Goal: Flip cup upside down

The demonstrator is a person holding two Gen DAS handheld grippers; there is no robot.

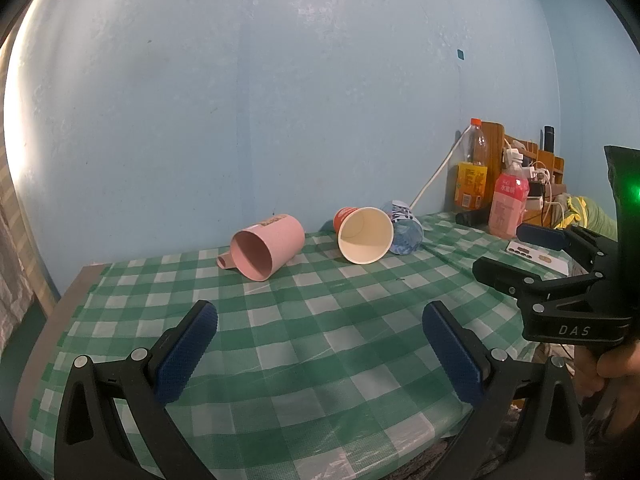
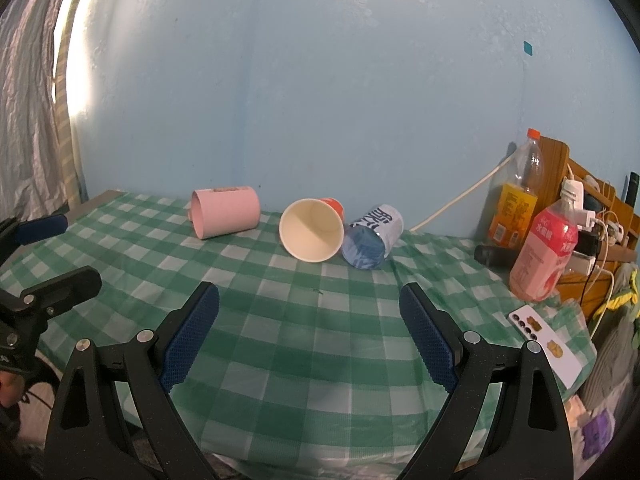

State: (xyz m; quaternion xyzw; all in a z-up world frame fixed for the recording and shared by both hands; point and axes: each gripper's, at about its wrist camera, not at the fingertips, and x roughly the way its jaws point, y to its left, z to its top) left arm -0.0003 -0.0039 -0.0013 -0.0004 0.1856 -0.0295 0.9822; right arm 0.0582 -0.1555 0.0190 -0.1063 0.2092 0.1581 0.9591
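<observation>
Pre-grasp step, nothing held. My left gripper point(image 1: 320, 350) and right gripper point(image 2: 309, 334) both had jaws apart. Pink mug point(image 1: 266, 247) lay on side at 11 o'clock in left view, paper cup point(image 2: 313, 229) at 12 in right, touching blue-and-white cup point(image 2: 372, 238). Judged next: approach one, grip wall, rotate mouth down.

Green-and-white checked tablecloth point(image 2: 280, 320); on it a pink mug point(image 2: 226, 216), left of the orange paper cup point(image 2: 314, 230) with cream inside, pale blue wall point(image 2: 320, 100) behind.
</observation>
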